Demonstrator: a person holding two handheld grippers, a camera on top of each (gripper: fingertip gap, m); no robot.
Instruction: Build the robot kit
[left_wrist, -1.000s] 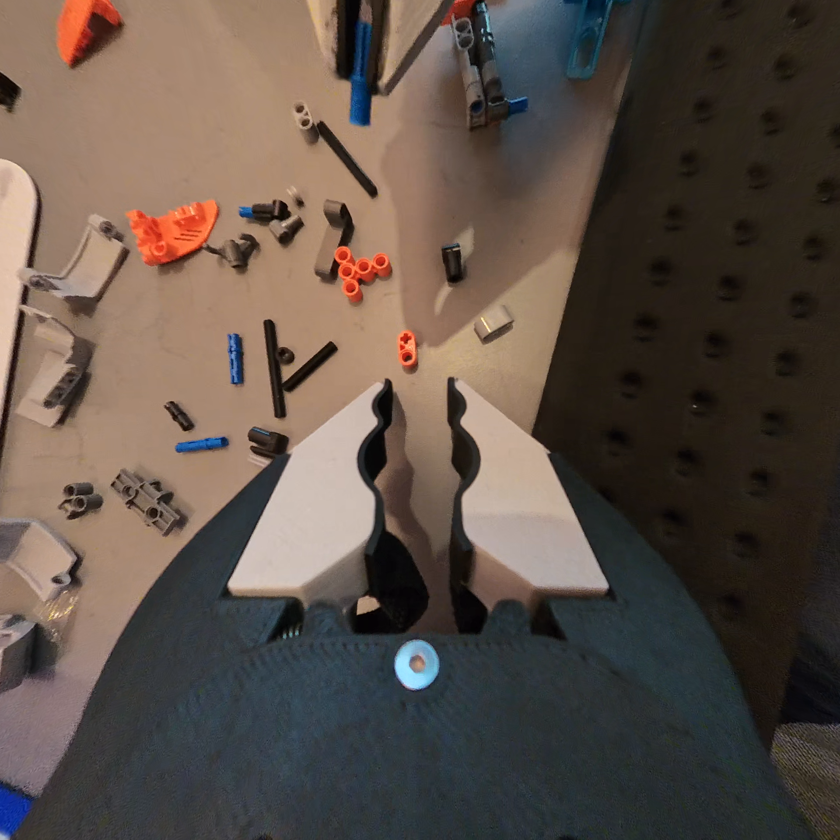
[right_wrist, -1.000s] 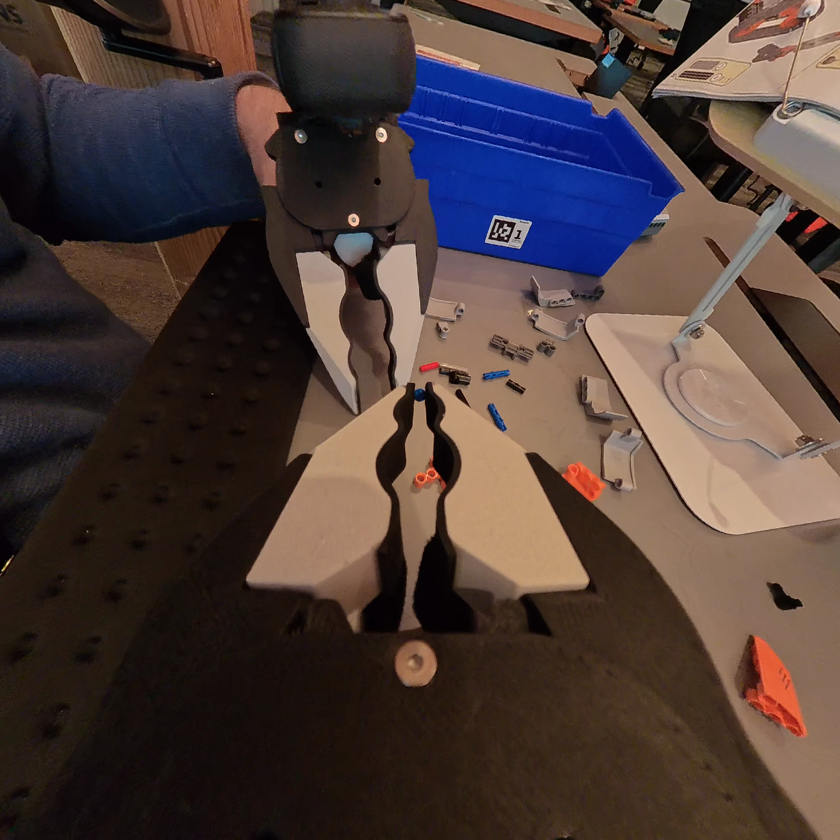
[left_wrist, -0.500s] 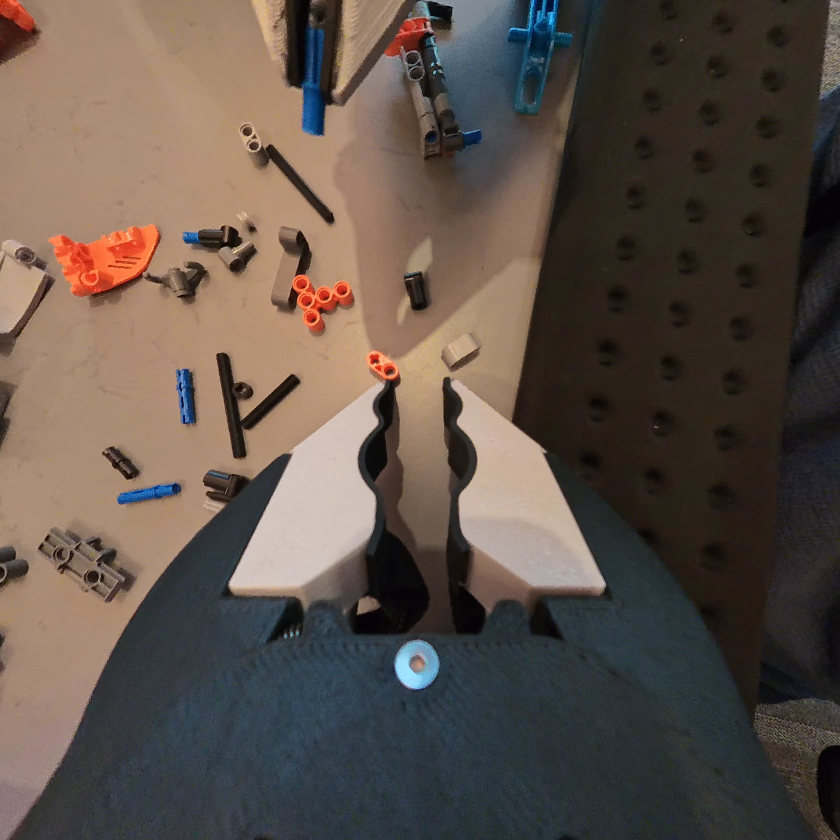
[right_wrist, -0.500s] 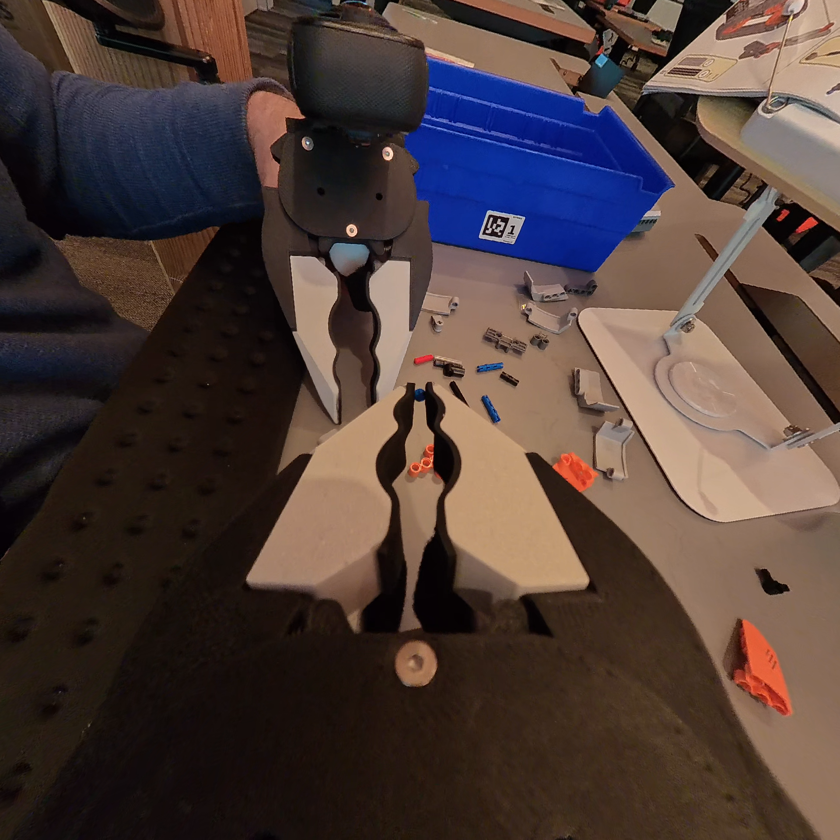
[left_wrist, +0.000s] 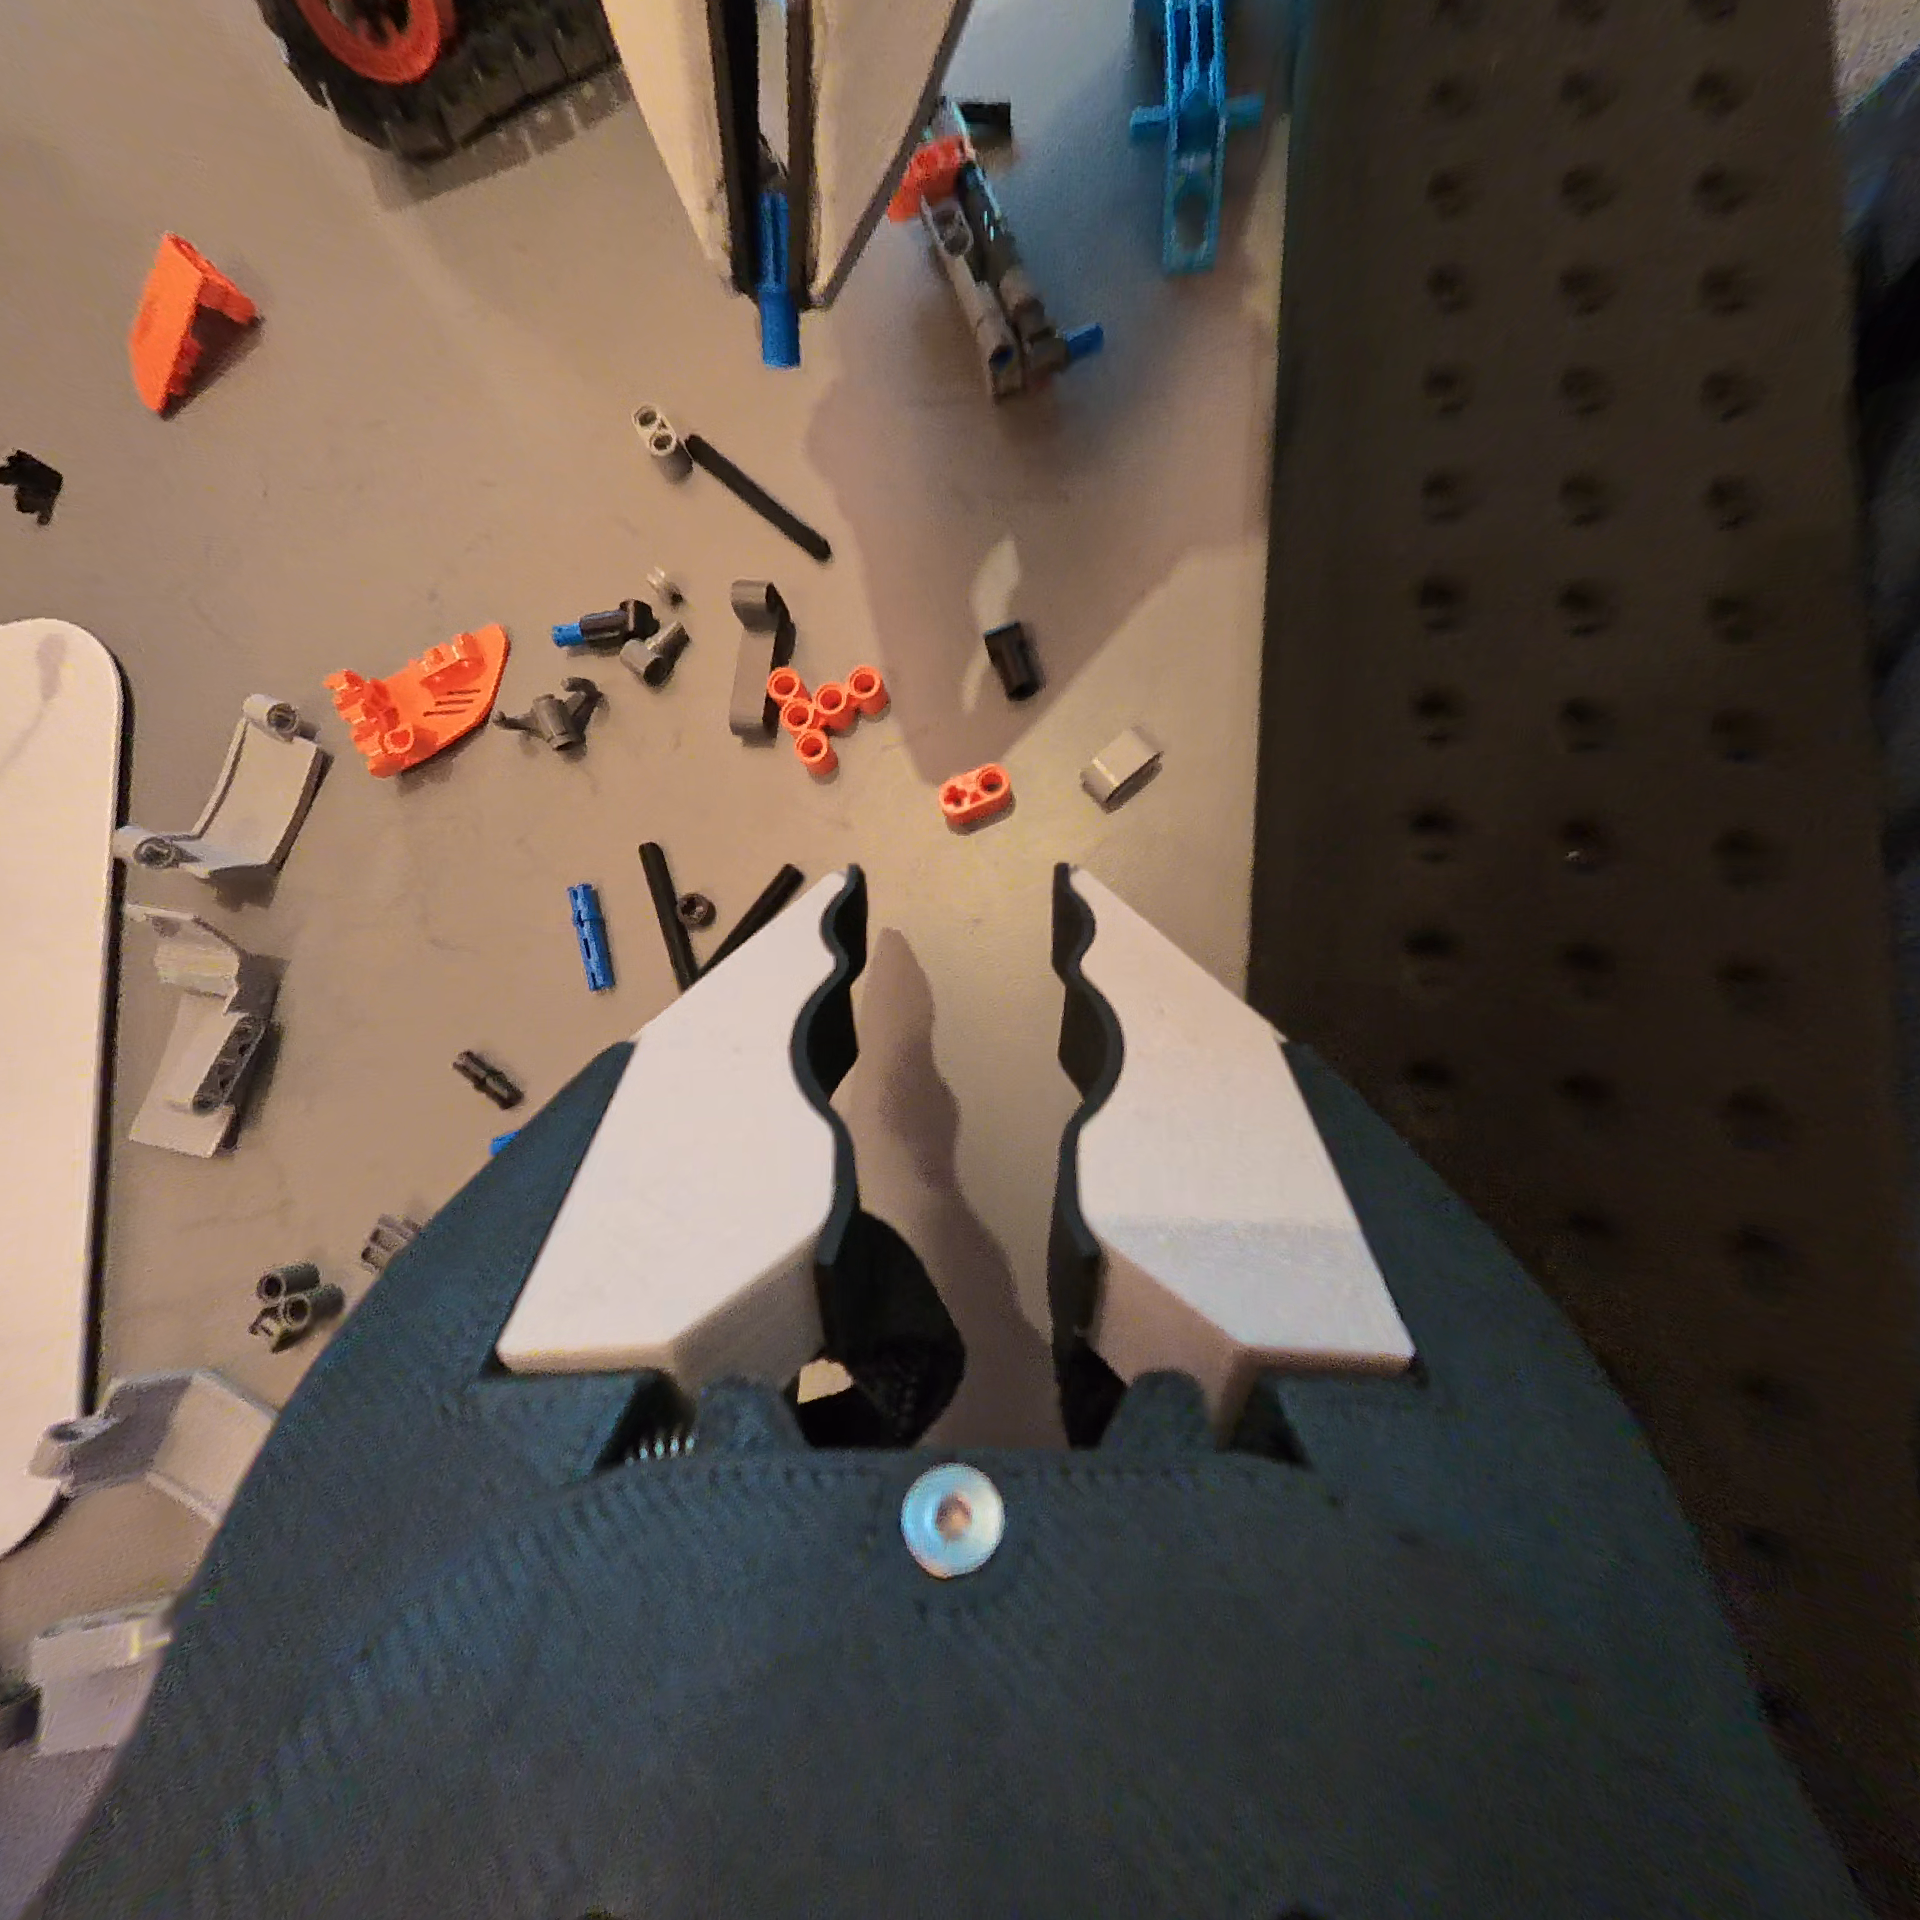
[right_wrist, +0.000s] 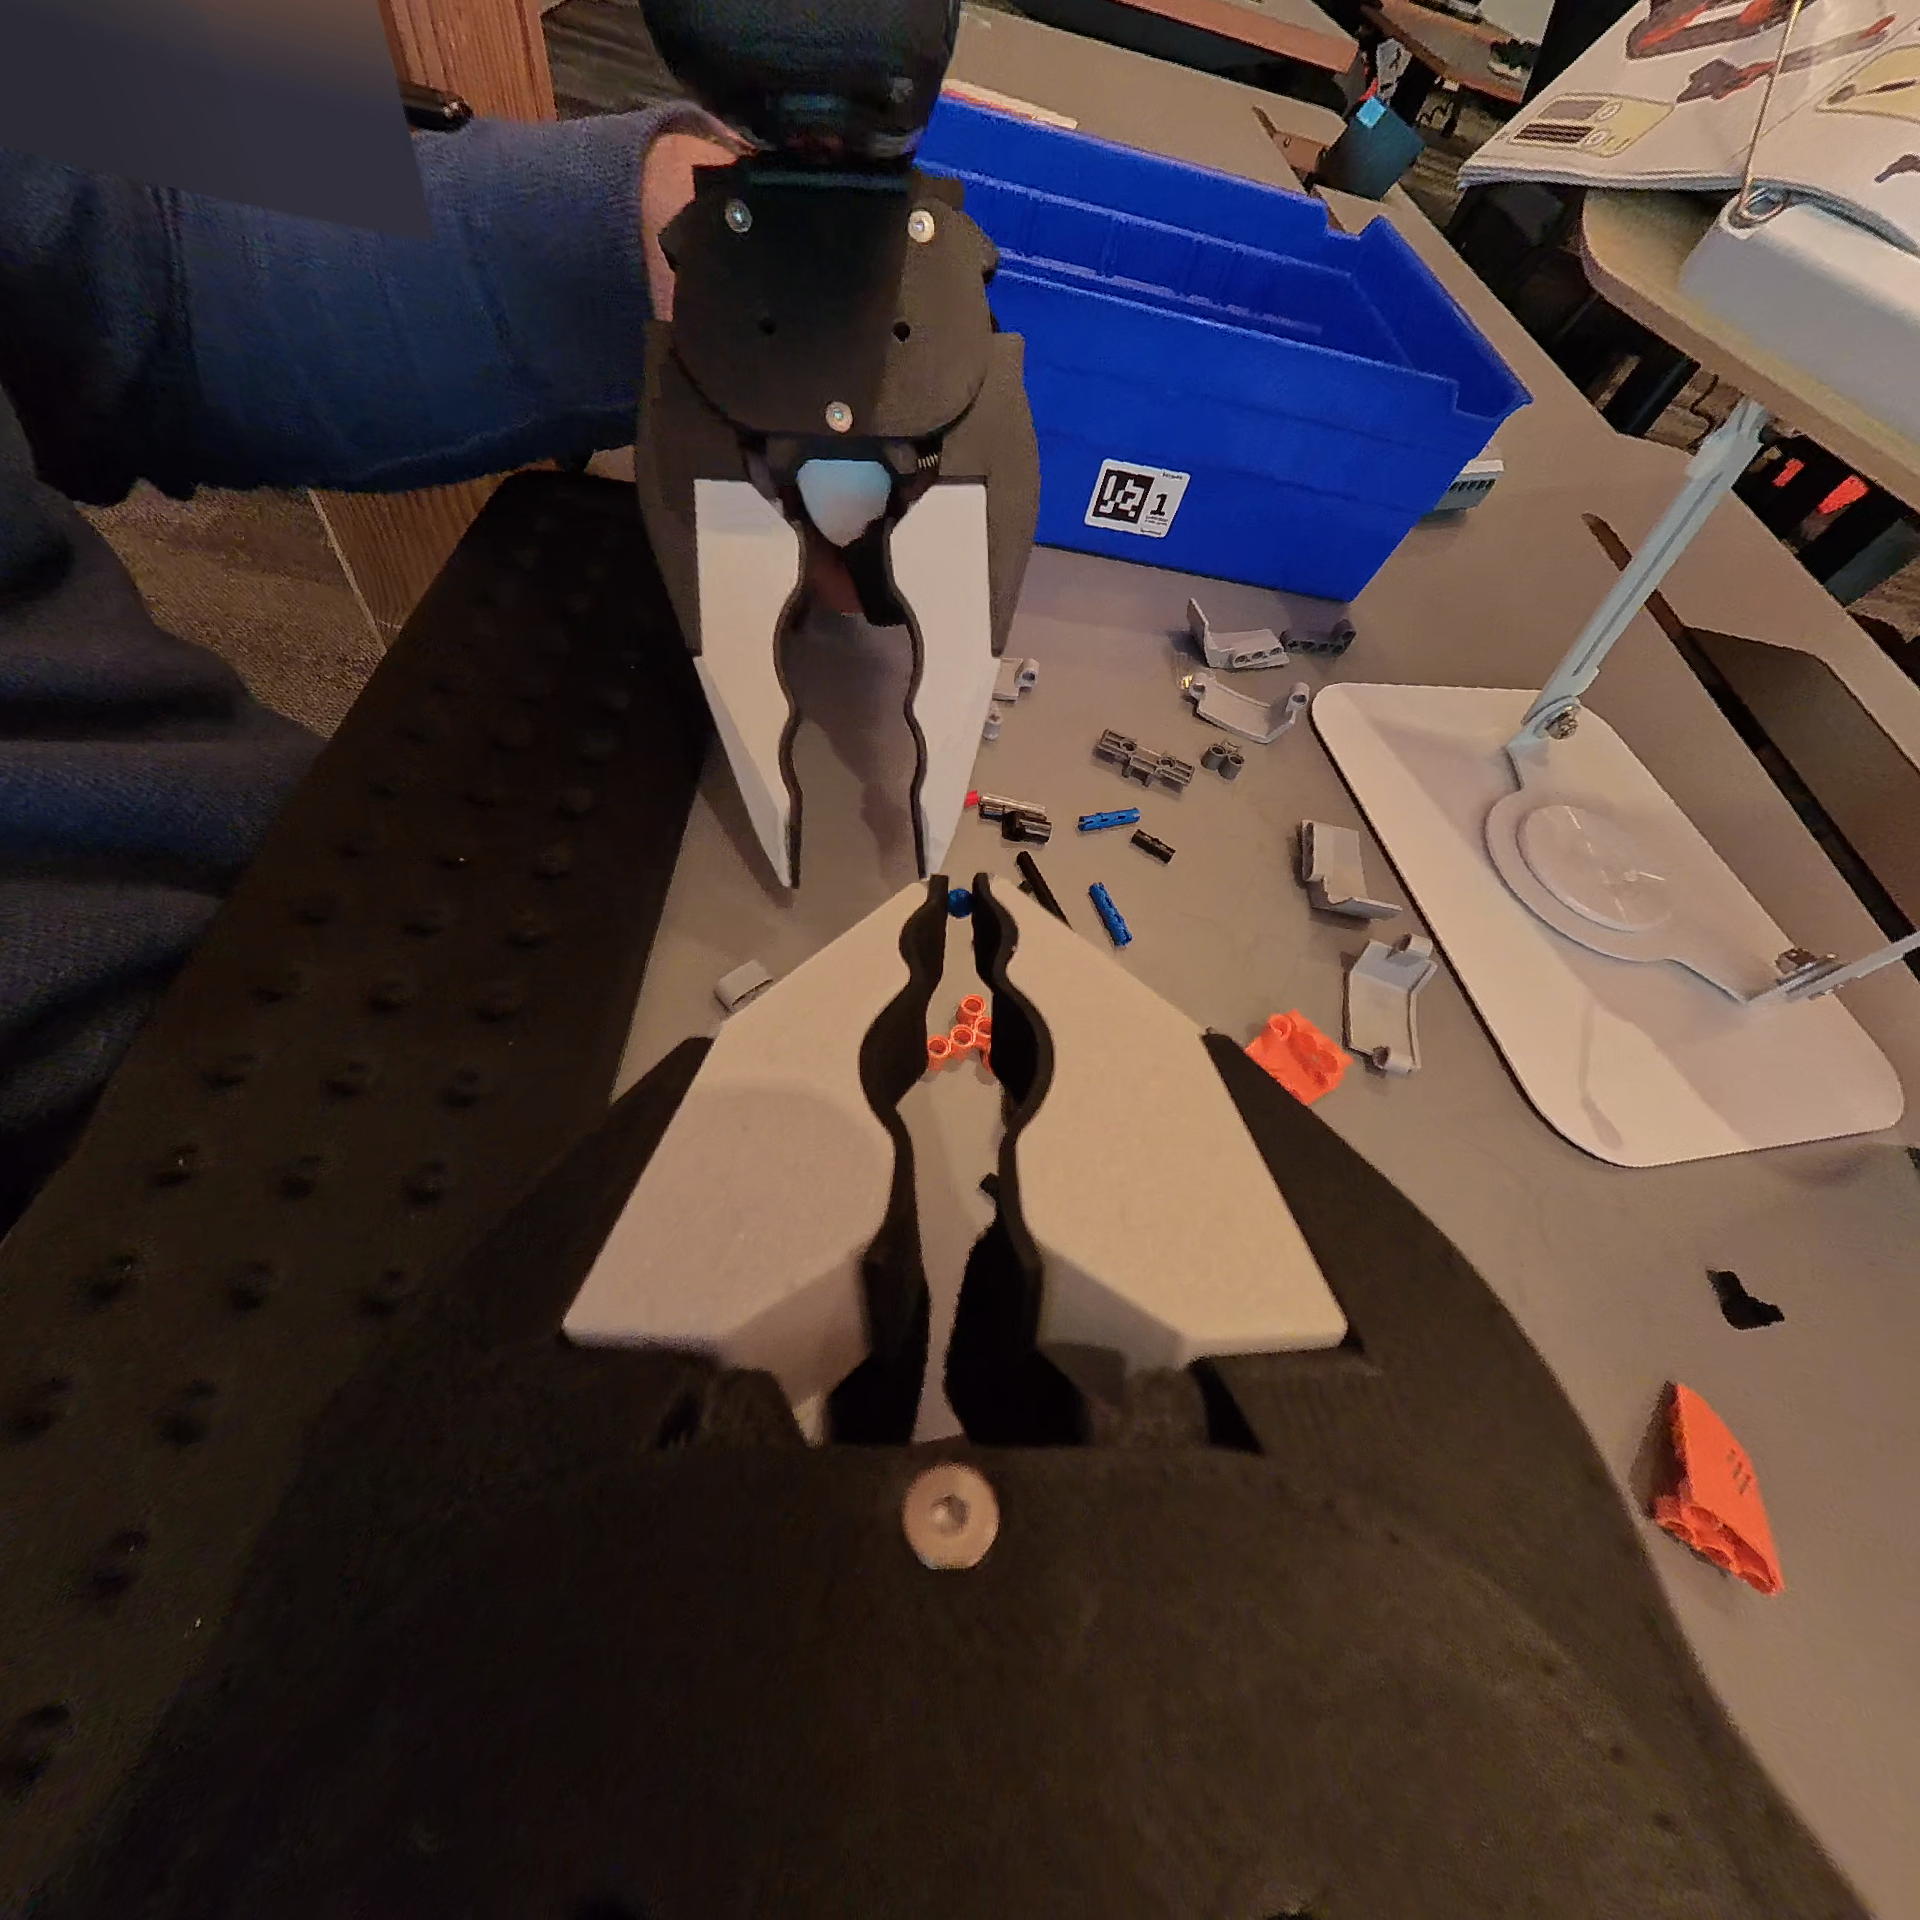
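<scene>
1. The left gripper (left_wrist: 956, 894) hung open and empty over the grey table (left_wrist: 416, 499). A small orange two-hole piece (left_wrist: 975, 795) lay just beyond its tips, untouched.
2. The right gripper (right_wrist: 962, 885), opposite, pinched a blue pin (left_wrist: 776, 312) at its tips.
3. Half a second earlier the left jaws stood narrower, with the orange piece at one tip.

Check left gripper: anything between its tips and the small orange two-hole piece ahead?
Nothing visible. The left gripper is open, and the orange two-hole piece lies on bare table past its tips. A grey block sits right of it, an orange cluster left. The right gripper, shut on a blue pin, is farther off.
</scene>
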